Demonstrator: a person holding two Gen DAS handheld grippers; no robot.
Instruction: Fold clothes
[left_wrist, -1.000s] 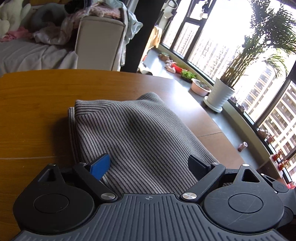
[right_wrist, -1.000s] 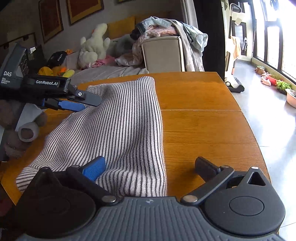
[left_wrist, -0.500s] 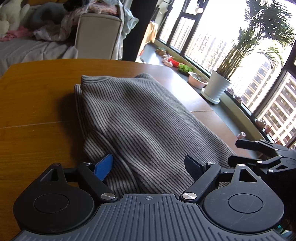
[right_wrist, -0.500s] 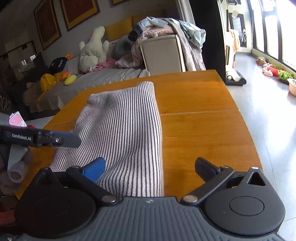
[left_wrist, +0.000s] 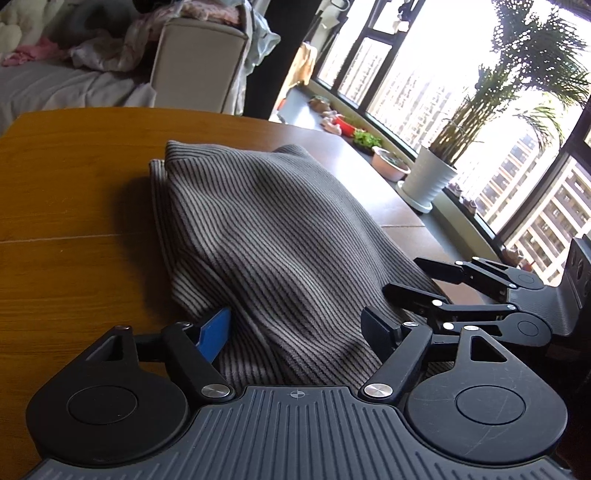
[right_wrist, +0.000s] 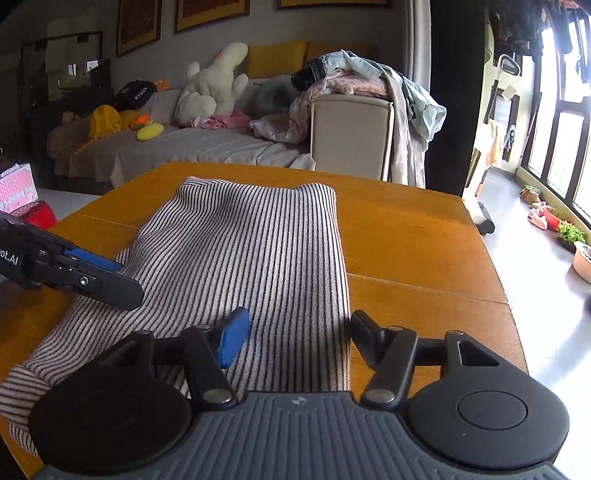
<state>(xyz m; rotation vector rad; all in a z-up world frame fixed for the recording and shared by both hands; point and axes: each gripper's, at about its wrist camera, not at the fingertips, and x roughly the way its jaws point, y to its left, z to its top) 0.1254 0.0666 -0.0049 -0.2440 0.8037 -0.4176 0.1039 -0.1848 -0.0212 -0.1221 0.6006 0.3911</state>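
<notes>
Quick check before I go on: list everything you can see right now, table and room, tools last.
Striped garment: one, grey-white, folded on table.
Table: one, orange-brown wood.
Sofa: one, grey cover, behind table.
Plush toy: one, white, on sofa.
Clothes pile: one, mixed colours, on beige armrest.
Potted plant: one, white pot, by window.
Left tool: open, over garment's near edge.
Right tool: open, over garment's near edge.
</notes>
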